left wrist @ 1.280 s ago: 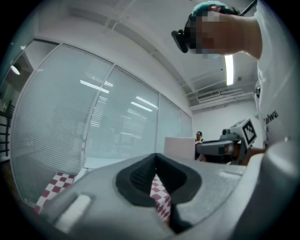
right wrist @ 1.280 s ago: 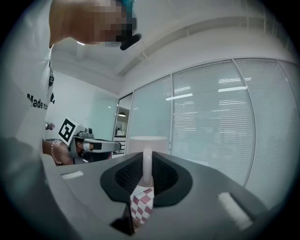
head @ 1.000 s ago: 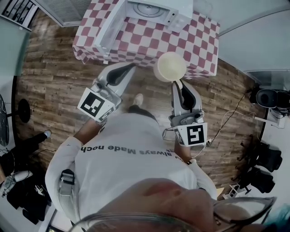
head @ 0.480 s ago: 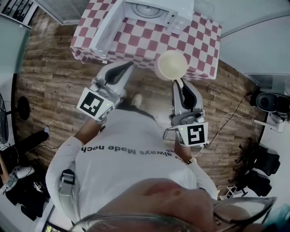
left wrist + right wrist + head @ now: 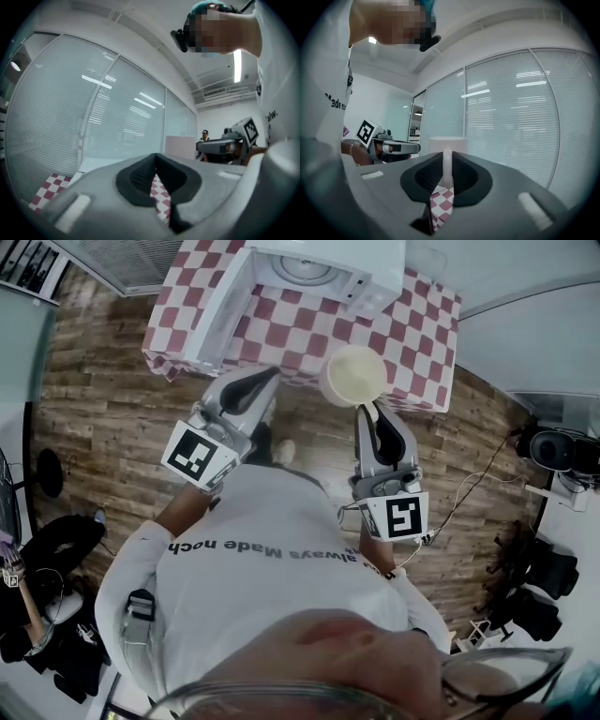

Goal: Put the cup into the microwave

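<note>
A cream cup (image 5: 355,375) hangs above the near edge of the checked table (image 5: 419,337). My right gripper (image 5: 367,412) is shut on its handle, and in the right gripper view the white handle stands pinched between the jaws (image 5: 446,174) with the cup (image 5: 448,143) beyond them. The white microwave (image 5: 314,266) stands at the table's far side with its door (image 5: 217,311) swung open to the left. My left gripper (image 5: 266,378) is shut and holds nothing, level with the table's near edge. In the left gripper view its jaws (image 5: 157,177) meet over the checked cloth.
Wooden floor surrounds the table. Glass walls with blinds stand behind the table. A stool (image 5: 47,472) and dark gear lie at the left, with more equipment and cables (image 5: 553,448) at the right. Each gripper shows in the other's view, for example the right gripper (image 5: 226,146).
The table and microwave have drawn slightly nearer as the person steps forward. Both grippers keep their pose, and the cup stays in the right one.
</note>
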`<state>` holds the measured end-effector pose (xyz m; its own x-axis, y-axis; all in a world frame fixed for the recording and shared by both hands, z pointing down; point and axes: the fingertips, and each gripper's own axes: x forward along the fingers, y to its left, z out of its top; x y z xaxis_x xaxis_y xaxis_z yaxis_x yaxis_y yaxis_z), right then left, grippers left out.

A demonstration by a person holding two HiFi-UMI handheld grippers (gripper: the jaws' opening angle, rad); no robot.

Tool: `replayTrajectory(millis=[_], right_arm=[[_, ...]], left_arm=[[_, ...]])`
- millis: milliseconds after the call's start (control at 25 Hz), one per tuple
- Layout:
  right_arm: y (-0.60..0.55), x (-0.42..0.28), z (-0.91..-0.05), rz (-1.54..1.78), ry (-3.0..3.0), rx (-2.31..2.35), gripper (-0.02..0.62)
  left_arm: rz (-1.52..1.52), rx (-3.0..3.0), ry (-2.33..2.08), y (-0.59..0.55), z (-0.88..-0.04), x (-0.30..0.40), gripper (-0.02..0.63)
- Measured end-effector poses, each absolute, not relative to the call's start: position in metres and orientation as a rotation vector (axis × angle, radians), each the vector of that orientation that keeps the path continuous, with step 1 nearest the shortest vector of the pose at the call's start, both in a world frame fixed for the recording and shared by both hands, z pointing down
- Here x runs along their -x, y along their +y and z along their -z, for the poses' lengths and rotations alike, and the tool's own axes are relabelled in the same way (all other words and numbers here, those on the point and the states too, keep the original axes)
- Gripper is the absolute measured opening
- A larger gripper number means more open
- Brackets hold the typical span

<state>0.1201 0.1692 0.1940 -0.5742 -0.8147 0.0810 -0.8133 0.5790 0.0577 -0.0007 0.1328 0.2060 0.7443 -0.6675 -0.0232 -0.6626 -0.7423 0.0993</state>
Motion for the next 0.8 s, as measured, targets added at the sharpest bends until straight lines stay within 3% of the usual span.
replayTrajectory(millis=[800], right_arm=[[-0.041, -0.058, -0.192, 0.081, -2.693, -1.414, 0.041]], left_arm=[[0.131, -2.869, -1.047, -0.080, -0.206, 0.056, 0.005]])
